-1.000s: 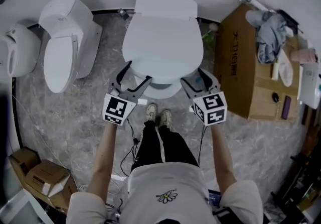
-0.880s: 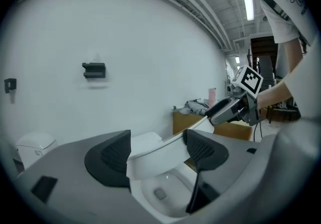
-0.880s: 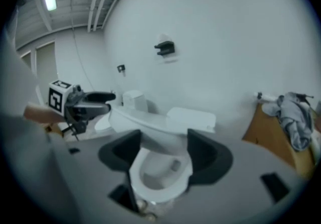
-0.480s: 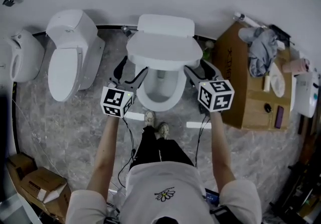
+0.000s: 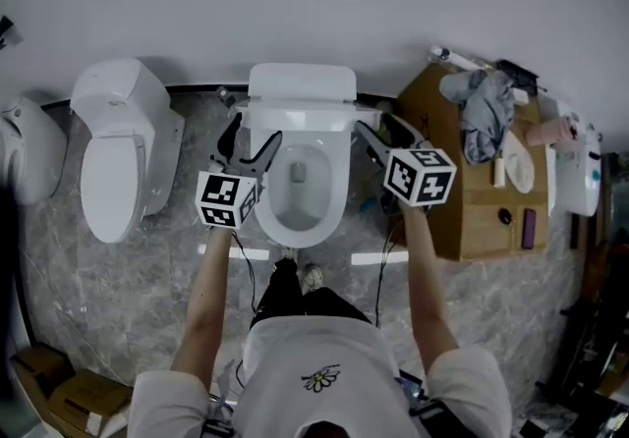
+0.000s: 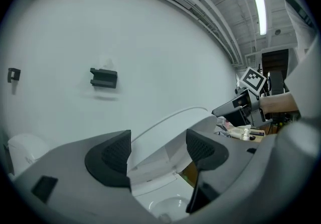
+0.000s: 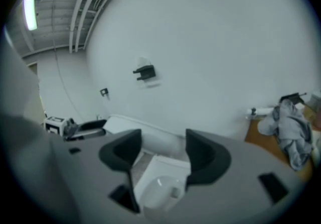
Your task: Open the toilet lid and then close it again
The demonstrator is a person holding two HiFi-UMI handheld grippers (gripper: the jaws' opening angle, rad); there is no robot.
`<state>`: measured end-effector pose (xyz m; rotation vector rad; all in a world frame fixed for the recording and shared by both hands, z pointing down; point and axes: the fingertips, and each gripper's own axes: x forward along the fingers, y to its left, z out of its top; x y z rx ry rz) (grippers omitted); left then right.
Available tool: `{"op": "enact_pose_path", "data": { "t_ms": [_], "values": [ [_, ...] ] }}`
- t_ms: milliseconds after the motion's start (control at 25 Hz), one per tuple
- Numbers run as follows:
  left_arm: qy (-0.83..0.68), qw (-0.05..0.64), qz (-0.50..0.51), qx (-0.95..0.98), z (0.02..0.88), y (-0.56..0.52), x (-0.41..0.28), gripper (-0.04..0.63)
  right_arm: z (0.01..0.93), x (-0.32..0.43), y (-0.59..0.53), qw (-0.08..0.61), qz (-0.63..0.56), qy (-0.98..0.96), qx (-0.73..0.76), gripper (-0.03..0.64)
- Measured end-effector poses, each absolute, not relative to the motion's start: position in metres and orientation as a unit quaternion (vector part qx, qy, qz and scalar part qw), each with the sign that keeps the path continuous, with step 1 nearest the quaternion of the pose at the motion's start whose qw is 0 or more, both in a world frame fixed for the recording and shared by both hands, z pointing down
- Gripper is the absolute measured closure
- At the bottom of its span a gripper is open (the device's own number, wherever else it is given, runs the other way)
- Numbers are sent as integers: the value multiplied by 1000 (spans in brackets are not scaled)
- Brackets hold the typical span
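The white toilet [image 5: 300,186] stands in the middle with its bowl uncovered. Its lid [image 5: 300,84] is raised, nearly upright against the tank. My left gripper [image 5: 247,144] is open at the lid's left side. In the left gripper view the lid's [image 6: 173,125] curved edge runs between and beyond the open left gripper [image 6: 158,152]; whether it touches is unclear. My right gripper [image 5: 381,136] is open at the lid's right side. In the right gripper view the bowl [image 7: 158,188] and lid [image 7: 143,130] show past the open right gripper [image 7: 163,153].
A second toilet [image 5: 118,161] with its lid down stands at the left, and another white fixture [image 5: 25,161] lies beyond it. A cardboard box [image 5: 462,200] with a grey cloth [image 5: 484,107] stands at the right. A black bracket [image 6: 104,78] hangs on the wall. Cables lie by the person's feet [image 5: 307,276].
The lid has swung from flat over the bowl to nearly upright. Both grippers rose with it and moved toward the wall.
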<state>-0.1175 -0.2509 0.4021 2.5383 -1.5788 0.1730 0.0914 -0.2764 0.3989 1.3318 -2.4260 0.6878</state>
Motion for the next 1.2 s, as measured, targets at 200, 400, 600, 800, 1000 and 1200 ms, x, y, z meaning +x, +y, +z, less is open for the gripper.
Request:
{"op": "enact_pose_path", "data": {
  "t_ms": [200, 400, 600, 800, 1000, 1200],
  "values": [
    [-507, 61, 47, 859, 385, -293, -119, 239, 381, 92, -311, 128, 230, -827, 496, 345],
    [-493, 64, 41, 867, 374, -326, -122, 239, 371, 89, -341, 101, 243, -818, 512, 353],
    [-503, 82, 36, 860, 372, -351, -124, 239, 363, 90, -364, 101, 239, -817, 515, 353],
    [-515, 75, 42, 853, 369, -381, -128, 241, 359, 89, -391, 65, 268, -820, 501, 353],
    [-536, 79, 33, 840, 364, -414, -133, 241, 354, 86, -429, 54, 274, -823, 494, 354],
    [-563, 97, 28, 820, 370, -447, -145, 241, 350, 84, -468, 46, 270, -824, 496, 360]
  ]
}}
